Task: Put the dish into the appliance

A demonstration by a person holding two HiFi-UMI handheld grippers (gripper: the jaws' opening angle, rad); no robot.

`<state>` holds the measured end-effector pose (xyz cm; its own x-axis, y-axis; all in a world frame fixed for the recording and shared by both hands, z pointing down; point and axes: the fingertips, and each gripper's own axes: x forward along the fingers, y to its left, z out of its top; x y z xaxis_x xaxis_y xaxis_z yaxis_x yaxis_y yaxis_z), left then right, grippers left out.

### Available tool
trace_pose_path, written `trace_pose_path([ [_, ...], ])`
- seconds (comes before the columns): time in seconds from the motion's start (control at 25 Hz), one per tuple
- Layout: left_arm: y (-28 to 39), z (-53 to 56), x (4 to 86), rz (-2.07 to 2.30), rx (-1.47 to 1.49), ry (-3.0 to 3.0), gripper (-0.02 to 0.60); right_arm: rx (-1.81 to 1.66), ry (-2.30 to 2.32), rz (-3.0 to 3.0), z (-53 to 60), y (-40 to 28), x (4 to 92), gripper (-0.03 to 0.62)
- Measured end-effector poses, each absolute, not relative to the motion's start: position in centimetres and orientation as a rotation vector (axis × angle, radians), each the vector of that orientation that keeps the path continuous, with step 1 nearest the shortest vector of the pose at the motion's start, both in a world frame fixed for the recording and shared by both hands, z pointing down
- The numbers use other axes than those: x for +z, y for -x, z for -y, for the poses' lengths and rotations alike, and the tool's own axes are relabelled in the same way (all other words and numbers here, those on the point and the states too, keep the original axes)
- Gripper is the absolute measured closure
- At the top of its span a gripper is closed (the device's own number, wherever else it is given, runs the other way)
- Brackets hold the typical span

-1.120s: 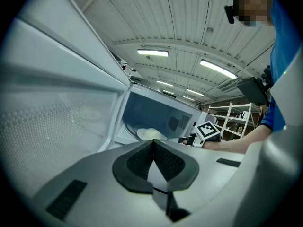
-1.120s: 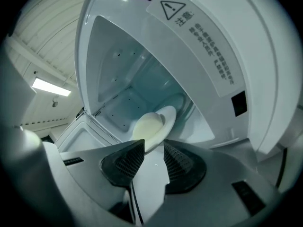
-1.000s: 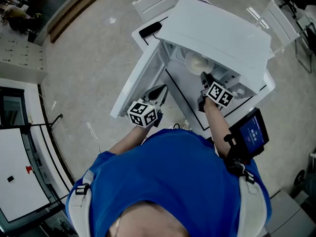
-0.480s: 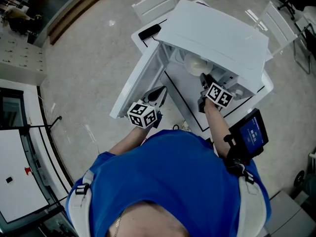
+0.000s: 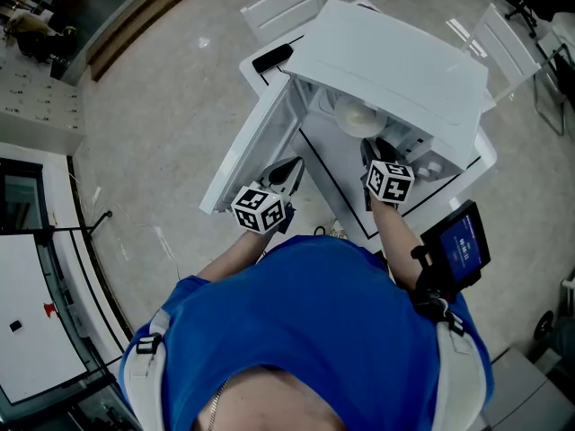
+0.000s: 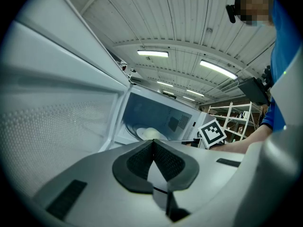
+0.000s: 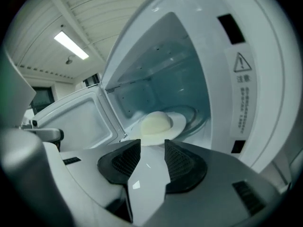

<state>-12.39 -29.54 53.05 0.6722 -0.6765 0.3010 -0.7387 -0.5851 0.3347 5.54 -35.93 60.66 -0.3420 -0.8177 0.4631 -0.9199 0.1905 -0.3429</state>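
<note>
The dish (image 7: 158, 123), a white plate with a pale dome of food on it, rests on the turntable inside the open white microwave (image 5: 395, 61). In the head view the dish (image 5: 358, 115) shows just under the microwave's top edge. My right gripper (image 7: 152, 145) is at the cavity mouth, just short of the plate's near rim. Its jaws are opening and nothing is between them. In the head view the right gripper (image 5: 375, 151) points into the cavity. My left gripper (image 6: 153, 143) is shut and holds nothing. It hangs beside the open door (image 5: 252, 146), where the head view shows the left gripper (image 5: 287, 171).
The microwave stands on a white table (image 5: 355, 209) with a black slab (image 5: 272, 54) at its far corner. White chairs (image 5: 283, 3) stand behind the table. A tablet (image 5: 460, 241) is strapped to the person's right forearm. The door swings out to the left.
The right gripper has drawn back a little from the dish toward the person, and its jaws have spread. The dish stays in the microwave. The left gripper has not moved.
</note>
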Motion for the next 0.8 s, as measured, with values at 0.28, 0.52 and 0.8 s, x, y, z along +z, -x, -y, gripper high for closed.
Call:
trace_pose_path([
  [0.28,12.8,29.7,53.3,1.115,0.198,-2.444,0.575,0.661,-1.583,2.261,36.8,-3.9,60.5,0.434],
  [0.52,13.3,29.9,53.3,1.13,0.199,-2.433,0.575,0.567,-1.561,2.219,37.6,-3.8,60.8,0.434],
  [0.8,13.3,29.8,53.3,1.131,0.201,-2.427,0.575,0.453,-1.53,2.174,38.5,-3.9,60.9,0.434],
])
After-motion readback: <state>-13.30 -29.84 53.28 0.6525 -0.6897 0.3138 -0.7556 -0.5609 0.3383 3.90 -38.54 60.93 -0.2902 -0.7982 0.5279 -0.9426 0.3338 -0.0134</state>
